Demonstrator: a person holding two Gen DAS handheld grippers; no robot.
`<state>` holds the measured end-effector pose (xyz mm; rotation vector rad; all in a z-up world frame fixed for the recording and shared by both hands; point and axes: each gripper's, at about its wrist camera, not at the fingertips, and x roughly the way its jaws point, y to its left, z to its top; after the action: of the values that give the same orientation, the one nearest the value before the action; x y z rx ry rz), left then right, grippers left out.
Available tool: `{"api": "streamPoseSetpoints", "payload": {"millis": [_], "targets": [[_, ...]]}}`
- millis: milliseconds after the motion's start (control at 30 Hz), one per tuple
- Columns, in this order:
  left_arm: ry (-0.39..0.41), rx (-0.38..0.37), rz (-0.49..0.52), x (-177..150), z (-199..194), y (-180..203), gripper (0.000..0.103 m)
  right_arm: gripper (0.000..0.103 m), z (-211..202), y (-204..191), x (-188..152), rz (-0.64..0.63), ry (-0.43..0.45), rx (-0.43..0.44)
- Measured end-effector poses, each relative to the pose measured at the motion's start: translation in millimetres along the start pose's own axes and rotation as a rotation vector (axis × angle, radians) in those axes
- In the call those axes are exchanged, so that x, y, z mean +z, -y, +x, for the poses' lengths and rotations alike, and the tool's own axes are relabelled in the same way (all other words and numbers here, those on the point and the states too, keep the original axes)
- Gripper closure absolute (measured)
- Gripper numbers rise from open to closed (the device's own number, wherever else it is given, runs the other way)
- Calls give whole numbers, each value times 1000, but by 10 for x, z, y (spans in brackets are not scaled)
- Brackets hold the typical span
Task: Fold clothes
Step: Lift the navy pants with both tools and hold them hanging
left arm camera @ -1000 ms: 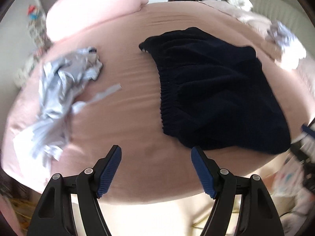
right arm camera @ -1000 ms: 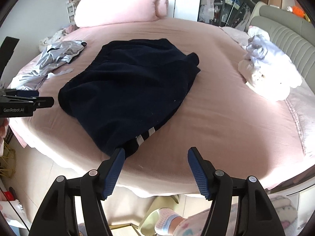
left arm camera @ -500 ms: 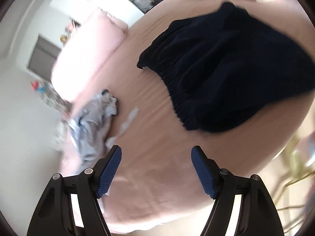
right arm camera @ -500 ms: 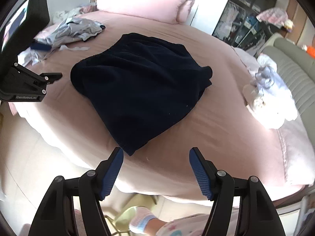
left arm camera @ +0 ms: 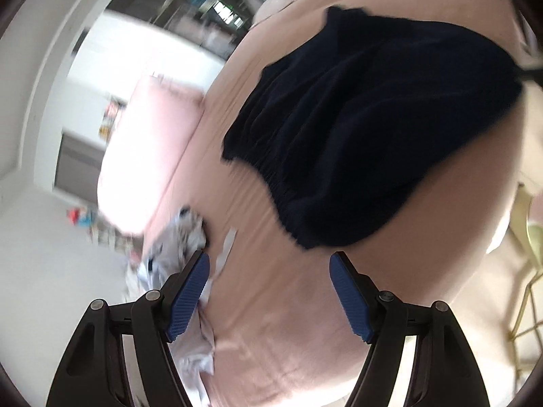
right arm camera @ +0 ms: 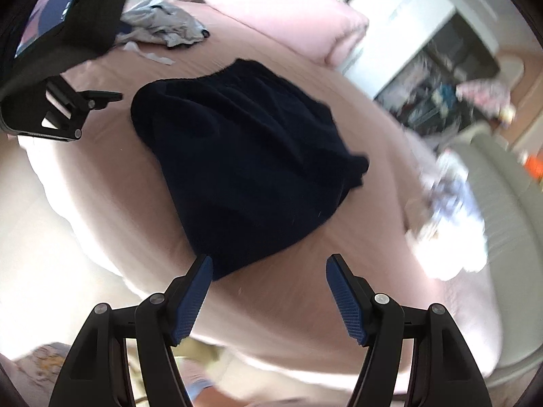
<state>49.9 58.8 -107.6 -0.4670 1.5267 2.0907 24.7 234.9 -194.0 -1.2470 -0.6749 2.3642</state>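
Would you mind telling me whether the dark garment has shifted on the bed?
Cannot tell: the dark garment lies similarly placed beside the pink pillow; only the cameras clearly moved.

Navy garment (right arm camera: 247,156), pink sheet (right arm camera: 356,271), blue claw pads (right arm camera: 191,300)

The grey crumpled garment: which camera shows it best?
The right wrist view: the grey crumpled garment lies in the open on the pink bed, fairly sharp. In the left wrist view it is blurred and partly hidden behind the left tongs.
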Motion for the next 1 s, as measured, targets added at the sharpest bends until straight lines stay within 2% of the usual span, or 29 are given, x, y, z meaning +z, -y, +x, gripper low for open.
{"api": "streamPoseSetpoints", "payload": {"millis": [33,133,300,367,467,600,767,1000], "targets": [[16,12,39,1,-23,58,31,34,-19,-63,3,-54,26,-39],[59,61,170,-43,-63,232,31,34,-16,-168,-8,-133,43,-66],[142,206,396,-226,-41,463,31,34,-6,-336,-30,-255,65,-101],[155,226,431,-285,26,460,31,34,-1,-403,-38,-304,74,-116],[146,236,426,-298,122,396,31,34,5,-503,-51,-378,87,-137],[151,262,450,-260,152,382,31,34,44,-500,8,-383,88,-146],[218,319,540,-241,144,469,31,34,90,-511,42,-413,95,-168],[276,385,586,-184,129,446,30,34,112,-603,80,-474,126,-226]]}}
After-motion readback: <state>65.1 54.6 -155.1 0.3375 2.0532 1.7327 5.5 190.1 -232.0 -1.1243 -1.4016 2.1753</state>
